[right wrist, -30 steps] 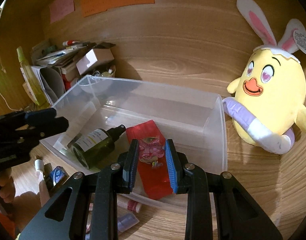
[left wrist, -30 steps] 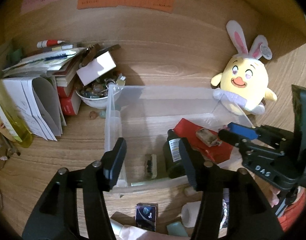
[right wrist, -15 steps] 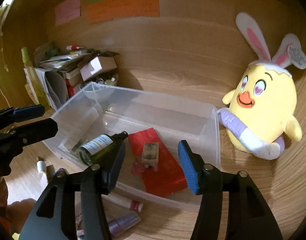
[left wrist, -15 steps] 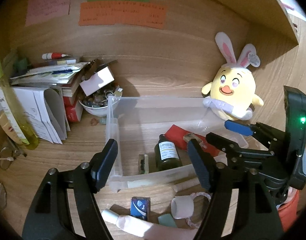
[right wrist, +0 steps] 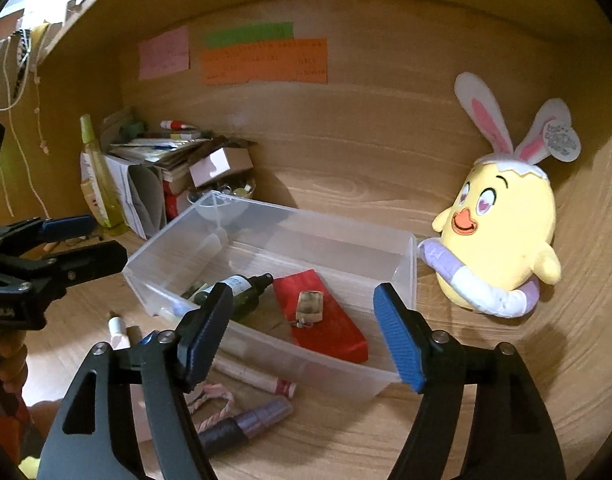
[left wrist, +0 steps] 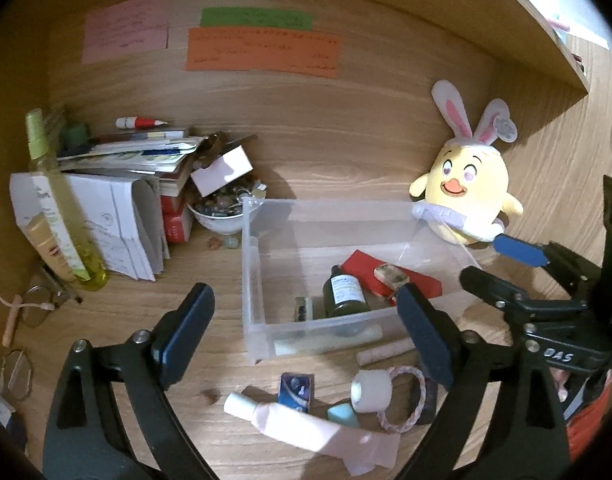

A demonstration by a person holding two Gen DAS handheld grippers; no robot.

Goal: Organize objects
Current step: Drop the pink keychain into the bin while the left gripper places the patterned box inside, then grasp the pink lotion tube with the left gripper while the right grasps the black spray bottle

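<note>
A clear plastic bin (left wrist: 250, 264) (right wrist: 410, 264) stands on the wooden desk. In it lie a dark green bottle (left wrist: 344, 292) (right wrist: 242, 290), a red packet (left wrist: 418, 282) (right wrist: 330, 328) and a small brown charm (left wrist: 391, 274) (right wrist: 309, 303) on top of the packet. My left gripper (left wrist: 304, 294) hovers over the bin's near edge, jaws opening, nothing between them. My right gripper (right wrist: 302, 294) hangs above the bin's near side, jaws opening and empty too. Loose in front of the bin are a pink tube (left wrist: 298, 424), a blue box (left wrist: 296, 388), a white roll (left wrist: 371, 392) and a purple tube (right wrist: 246, 422).
A yellow plush chick with bunny ears (left wrist: 466, 200) leans at the bin's far right corner. Stacked books and papers (left wrist: 126, 184), a bowl of stones (left wrist: 222, 212) and a yellow spray bottle (left wrist: 62, 216) crowd the left. Glasses (left wrist: 34, 308) lie near the left edge.
My right gripper let go of the charm, which now lies on the red packet. Both grippers opened wide and drew back and up from the bin.
</note>
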